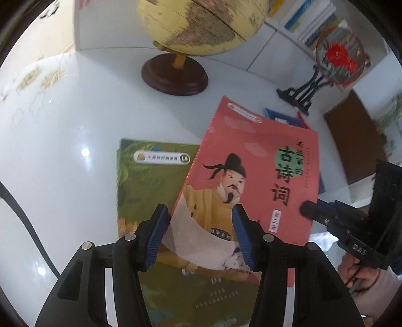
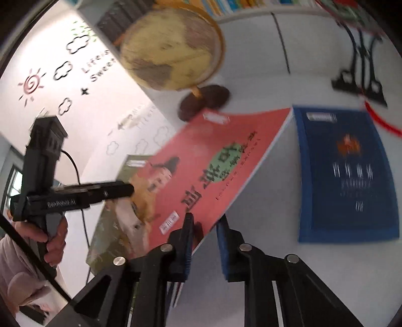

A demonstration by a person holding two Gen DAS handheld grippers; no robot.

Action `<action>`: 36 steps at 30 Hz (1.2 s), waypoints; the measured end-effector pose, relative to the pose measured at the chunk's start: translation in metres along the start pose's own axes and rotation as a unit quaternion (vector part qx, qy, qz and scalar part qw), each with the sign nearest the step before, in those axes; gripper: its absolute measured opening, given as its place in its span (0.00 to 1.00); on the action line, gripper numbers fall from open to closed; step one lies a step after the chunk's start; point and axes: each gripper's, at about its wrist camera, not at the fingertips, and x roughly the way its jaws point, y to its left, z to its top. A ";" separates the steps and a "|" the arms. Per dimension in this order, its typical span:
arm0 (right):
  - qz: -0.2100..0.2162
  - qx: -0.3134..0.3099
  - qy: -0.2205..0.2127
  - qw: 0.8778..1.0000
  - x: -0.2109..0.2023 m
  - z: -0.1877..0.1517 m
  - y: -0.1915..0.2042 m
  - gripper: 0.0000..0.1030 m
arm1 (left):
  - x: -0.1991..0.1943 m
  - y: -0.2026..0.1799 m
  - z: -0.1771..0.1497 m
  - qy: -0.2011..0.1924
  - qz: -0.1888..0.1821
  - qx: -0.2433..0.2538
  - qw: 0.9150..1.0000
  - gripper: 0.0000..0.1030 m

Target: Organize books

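A pink book (image 1: 251, 161) with a robed figure on its cover lies slanted over a green book (image 1: 145, 186) on the white table (image 1: 62, 151). My left gripper (image 1: 198, 210) hovers open over the pink book's near end, its blue pads (image 1: 155, 236) apart and nothing pressed between them. My right gripper (image 2: 204, 218) is shut on the pink book (image 2: 213, 163) at its near corner, and that side is raised off the table. In the left wrist view the right gripper (image 1: 309, 208) comes in from the right onto the book's edge. A blue book (image 2: 346, 176) lies flat to the right.
A yellow globe (image 1: 201, 25) on a dark wooden base (image 1: 173, 75) stands behind the books. A round fan with red flowers on a black stand (image 1: 336, 60) sits at the back right. Behind it is a shelf of books (image 1: 314, 20). A person's hand (image 2: 52, 241) holds the left gripper.
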 end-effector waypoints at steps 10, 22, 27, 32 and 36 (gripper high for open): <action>0.044 -0.078 0.035 0.995 0.019 0.006 0.046 0.14 | -0.039 0.028 -0.078 -0.004 0.006 -0.069 0.998 0.48; 0.042 -0.051 0.096 0.993 0.055 0.002 0.048 0.24 | -0.048 0.032 -0.086 -0.011 0.047 -0.115 0.992 0.48; -0.019 -0.042 0.056 0.997 0.030 0.000 0.024 0.56 | -0.062 -0.001 -0.059 -0.055 0.045 -0.090 0.993 0.68; -0.117 -0.024 -0.001 0.993 -0.007 0.002 -0.037 0.56 | -0.037 -0.067 -0.021 -0.082 0.023 -0.030 0.996 0.81; -0.150 0.041 -0.062 0.986 -0.042 0.003 -0.105 0.57 | 0.012 -0.119 0.001 -0.074 0.006 -0.025 0.997 0.81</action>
